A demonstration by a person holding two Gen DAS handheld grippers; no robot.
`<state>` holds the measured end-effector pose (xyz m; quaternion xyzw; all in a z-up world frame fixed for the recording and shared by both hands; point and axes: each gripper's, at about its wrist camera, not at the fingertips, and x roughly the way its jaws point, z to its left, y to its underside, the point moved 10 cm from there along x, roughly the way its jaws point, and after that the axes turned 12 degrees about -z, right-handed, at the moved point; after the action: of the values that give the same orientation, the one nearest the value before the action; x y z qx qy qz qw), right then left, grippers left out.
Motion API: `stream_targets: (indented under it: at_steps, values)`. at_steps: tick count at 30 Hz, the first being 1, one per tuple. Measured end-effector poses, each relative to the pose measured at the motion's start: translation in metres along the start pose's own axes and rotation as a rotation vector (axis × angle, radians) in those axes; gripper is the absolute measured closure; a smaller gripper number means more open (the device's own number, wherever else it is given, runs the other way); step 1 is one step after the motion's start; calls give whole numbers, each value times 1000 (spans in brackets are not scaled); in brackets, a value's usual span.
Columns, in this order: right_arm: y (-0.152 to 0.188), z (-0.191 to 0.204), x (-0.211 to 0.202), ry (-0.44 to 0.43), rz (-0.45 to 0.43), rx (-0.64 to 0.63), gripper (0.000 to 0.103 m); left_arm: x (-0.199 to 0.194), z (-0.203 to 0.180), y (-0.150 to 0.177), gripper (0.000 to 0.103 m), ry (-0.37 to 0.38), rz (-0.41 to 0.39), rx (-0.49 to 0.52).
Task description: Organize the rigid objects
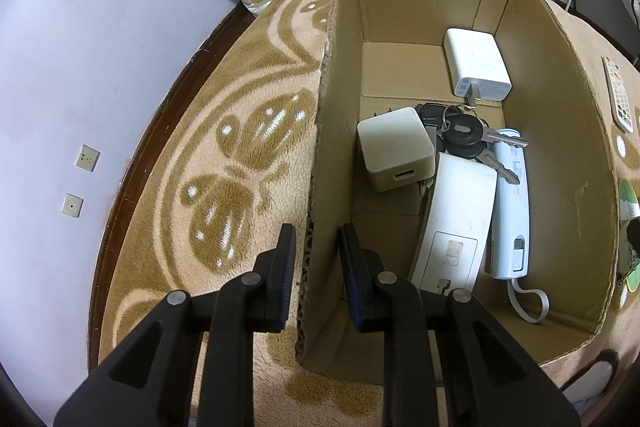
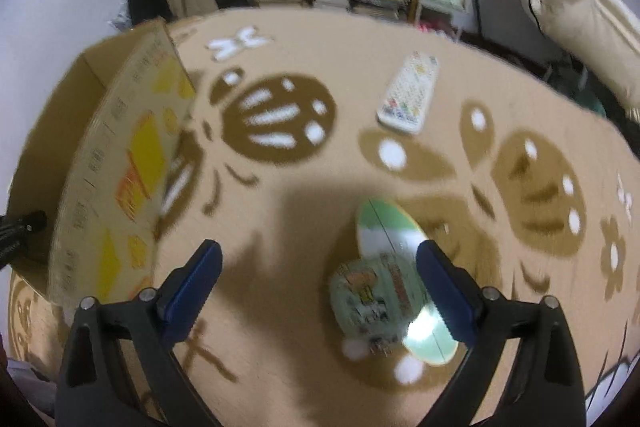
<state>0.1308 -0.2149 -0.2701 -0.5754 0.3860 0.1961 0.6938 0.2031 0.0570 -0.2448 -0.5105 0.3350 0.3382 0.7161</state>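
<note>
Where our left gripper (image 1: 316, 259) straddles the near left wall of the cardboard box (image 1: 568, 131), its jaws stand one outside and one inside that wall with a gap on each side, so we cannot tell whether they actually clamp it or merely bracket it. Our right gripper (image 2: 318, 283) has its jaws spread wide and holds nothing; it hangs over the butterfly-patterned blanket (image 2: 304, 39), with a green-and-white disc (image 2: 384, 227) and a printed round card (image 2: 372, 295) lying between and just beyond its right pad.

Inside the box we see a large white charger (image 1: 476, 67) at the far end, a smaller cream charger (image 1: 394, 147) nearer, a bunch of keys (image 1: 468, 135) between them, and a white curved device (image 1: 456, 223) lying beside a pale blue handset (image 1: 514, 211) with its cord looping toward the near wall. A white remote control (image 2: 408, 93) lies on the blanket outside the box, well apart from it.

The right wrist view is motion-blurred, so the card's print is unreadable, and the box there is cut off at the left edge. In the left wrist view the keys partly hide under the chargers.
</note>
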Motion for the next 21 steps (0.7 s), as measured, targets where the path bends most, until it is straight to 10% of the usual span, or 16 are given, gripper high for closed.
stream_targets:
  at_steps: [12, 21]
  values:
    - [22, -21, 10, 131, 110, -60, 59, 0, 2, -1, 81, -3, 0, 5]
    - [24, -36, 11, 138, 106, -22, 49, 0, 2, -1, 81, -4, -1, 8]
